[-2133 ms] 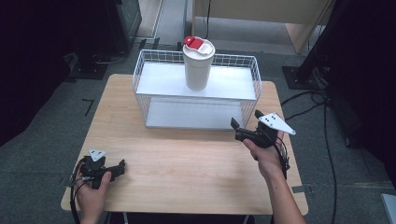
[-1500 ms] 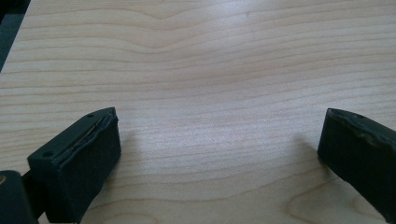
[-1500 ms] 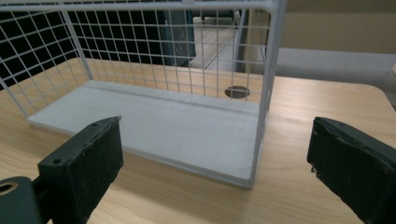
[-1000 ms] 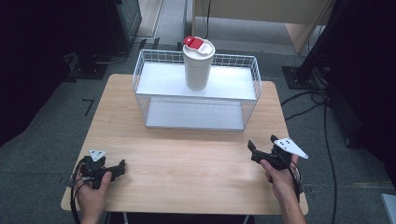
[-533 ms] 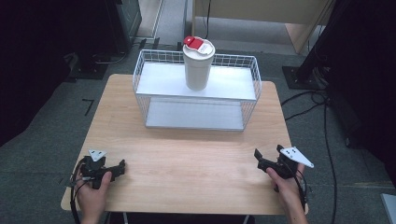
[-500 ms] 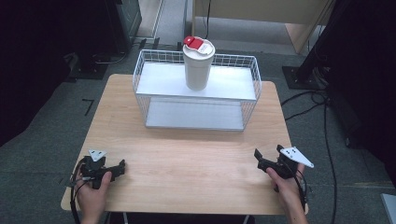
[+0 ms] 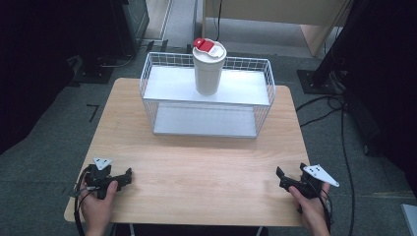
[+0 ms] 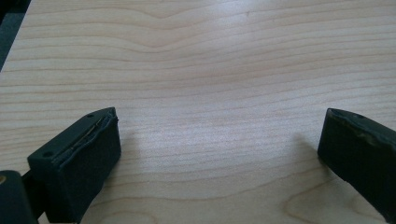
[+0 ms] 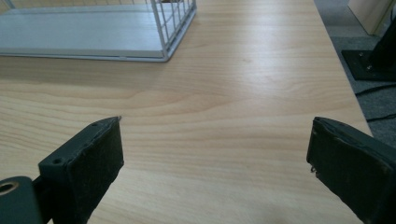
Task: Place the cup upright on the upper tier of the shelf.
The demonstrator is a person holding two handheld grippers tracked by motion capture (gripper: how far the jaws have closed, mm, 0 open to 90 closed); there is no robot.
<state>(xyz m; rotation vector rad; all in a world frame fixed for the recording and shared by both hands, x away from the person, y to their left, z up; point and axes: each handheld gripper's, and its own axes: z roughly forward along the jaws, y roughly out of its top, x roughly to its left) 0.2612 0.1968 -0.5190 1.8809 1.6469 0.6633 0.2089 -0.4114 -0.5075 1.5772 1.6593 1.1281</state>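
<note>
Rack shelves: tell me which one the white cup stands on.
The upper shelf of the wire rack holds the white cup with its red-tagged lid. The lower shelf, down at table level, has nothing on it.

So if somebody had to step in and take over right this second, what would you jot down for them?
Left gripper: open, holding nothing, low over the near left of the wooden table.
Right gripper: open, holding nothing, at the near right corner.
White cup with a red and white lid stands upright on the top shelf of the white wire rack at the far side; the lower shelf is bare.
Done, it seems: the cup is placed on the shelf and nothing is in hand.
Left: nothing obvious; both grippers sit well away from the rack.
</note>
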